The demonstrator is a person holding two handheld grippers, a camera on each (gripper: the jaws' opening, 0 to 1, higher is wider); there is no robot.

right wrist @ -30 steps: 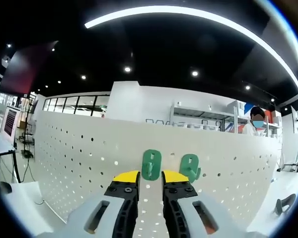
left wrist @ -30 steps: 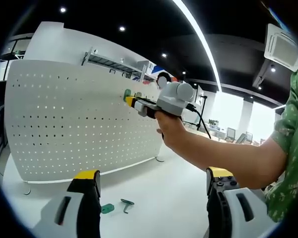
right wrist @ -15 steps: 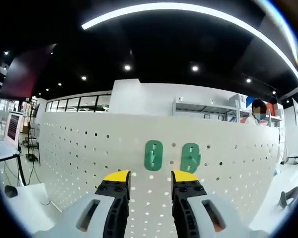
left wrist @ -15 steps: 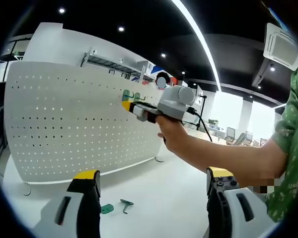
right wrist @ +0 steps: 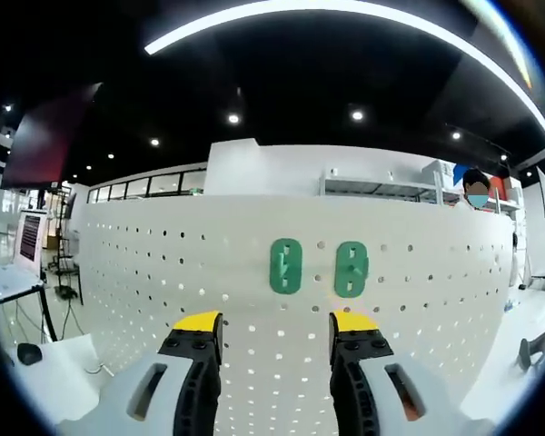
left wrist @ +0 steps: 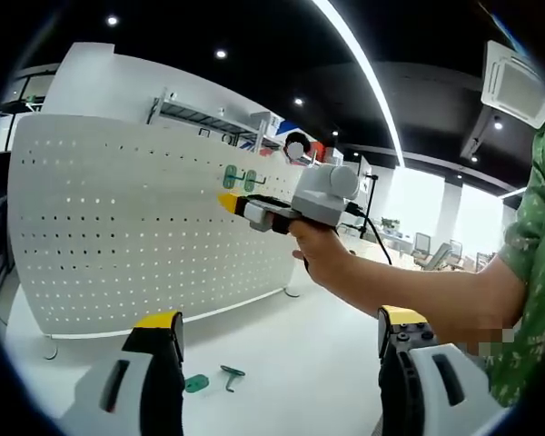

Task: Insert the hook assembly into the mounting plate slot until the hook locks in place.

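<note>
Facing the white pegboard (right wrist: 163, 300) squarely, the right tongs (right wrist: 275, 325) stand spread with nothing between their yellow tips, a short way off the board's face. Two green hook plates (right wrist: 285, 266) and (right wrist: 351, 269) sit side by side on the pegboard, upright and flat against it, just above the gap between the tips. That empty, spread stance just in front of the plates reads as a release: both pieces look seated in the board, though whether the hooks have truly locked cannot be told from here.

Seen from the left gripper view, the right tongs (left wrist: 232, 202) point at the pegboard (left wrist: 100, 227) with the person's hand (left wrist: 322, 250) wrapped round the handle, and the green plates (left wrist: 239, 177) show on the board just above the yellow tips. The left tongs (left wrist: 277, 336) are held low and back from the pegboard, spread wide and empty, probably kept out of the way so that the board and its parts remain in sight.

On the table (left wrist: 291, 363), below the pegboard's foot, lie two more green pieces (left wrist: 196, 382) and (left wrist: 232, 373), near each other. They are likely waiting as further parts to mount.
</note>
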